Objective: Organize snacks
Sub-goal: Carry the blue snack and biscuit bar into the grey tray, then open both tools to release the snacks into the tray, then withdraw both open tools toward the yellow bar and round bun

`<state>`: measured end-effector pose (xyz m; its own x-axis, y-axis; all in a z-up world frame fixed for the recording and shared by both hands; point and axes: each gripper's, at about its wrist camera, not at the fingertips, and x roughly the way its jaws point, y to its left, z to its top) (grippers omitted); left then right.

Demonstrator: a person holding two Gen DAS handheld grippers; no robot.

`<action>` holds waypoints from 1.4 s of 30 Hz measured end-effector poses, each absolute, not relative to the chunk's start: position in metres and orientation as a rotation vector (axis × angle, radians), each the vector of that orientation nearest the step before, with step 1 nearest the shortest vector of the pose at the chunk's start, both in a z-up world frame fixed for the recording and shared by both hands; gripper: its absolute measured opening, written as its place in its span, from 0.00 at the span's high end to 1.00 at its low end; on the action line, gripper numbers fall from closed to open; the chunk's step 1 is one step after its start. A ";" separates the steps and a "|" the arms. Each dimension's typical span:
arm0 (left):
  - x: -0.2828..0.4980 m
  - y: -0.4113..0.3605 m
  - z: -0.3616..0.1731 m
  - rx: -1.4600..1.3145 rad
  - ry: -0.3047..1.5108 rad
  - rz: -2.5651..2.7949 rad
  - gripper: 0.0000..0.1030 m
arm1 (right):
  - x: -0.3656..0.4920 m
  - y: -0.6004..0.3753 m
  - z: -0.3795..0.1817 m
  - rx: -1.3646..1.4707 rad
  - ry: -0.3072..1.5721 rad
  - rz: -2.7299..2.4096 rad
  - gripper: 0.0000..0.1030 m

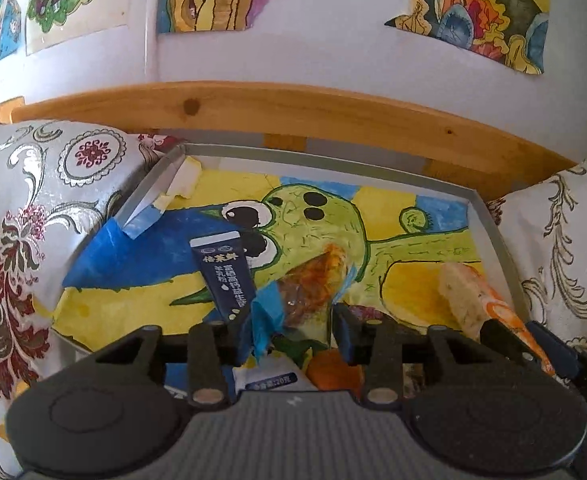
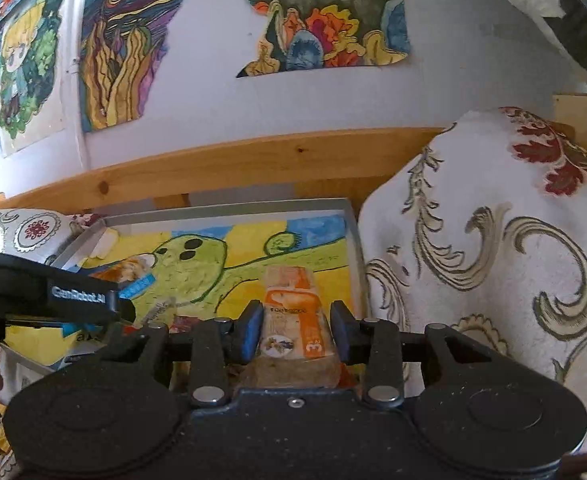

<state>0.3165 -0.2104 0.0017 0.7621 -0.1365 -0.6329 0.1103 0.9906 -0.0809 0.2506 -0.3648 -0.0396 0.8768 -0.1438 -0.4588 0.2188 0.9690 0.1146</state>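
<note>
Orange snack pack (image 2: 293,320): we see it lying lengthwise between our right gripper (image 2: 296,330) fingers, pads pinching both its sides.
Clear-wrapped snack (image 1: 309,288): its blue-edged end sits in our left gripper (image 1: 293,330), which is pinched on it.
Dark blue sachet (image 1: 223,272): leaning just left of the left gripper, apart from it.
Tray (image 1: 501,240): grey-rimmed and lined with a green-and-yellow painting, it carries all three.
Cushions (image 2: 493,248): patterned, flanking the tray.
</note>
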 end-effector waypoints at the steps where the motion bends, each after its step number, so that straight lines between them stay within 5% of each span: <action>1: 0.316 -0.209 0.002 -0.051 0.692 -0.136 0.55 | 0.250 -0.365 -0.040 0.165 0.465 -0.191 0.55; 8: 0.308 -0.196 0.005 -0.135 0.692 -0.137 0.32 | 0.238 -0.353 -0.033 0.117 0.396 -0.198 0.24; 19: 0.279 -0.167 0.025 -0.222 0.581 -0.123 0.02 | 0.205 -0.339 -0.017 0.106 0.318 -0.224 0.01; 42: 0.152 -0.060 0.033 -0.155 0.479 -0.135 0.01 | 0.090 -0.262 0.017 -0.080 0.337 -0.184 0.01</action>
<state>0.1517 -0.0597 0.0327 0.8790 -0.1655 -0.4471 0.0929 0.9793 -0.1799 0.0900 -0.2617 0.0172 0.9273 -0.1924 -0.3210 0.1658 0.9802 -0.1084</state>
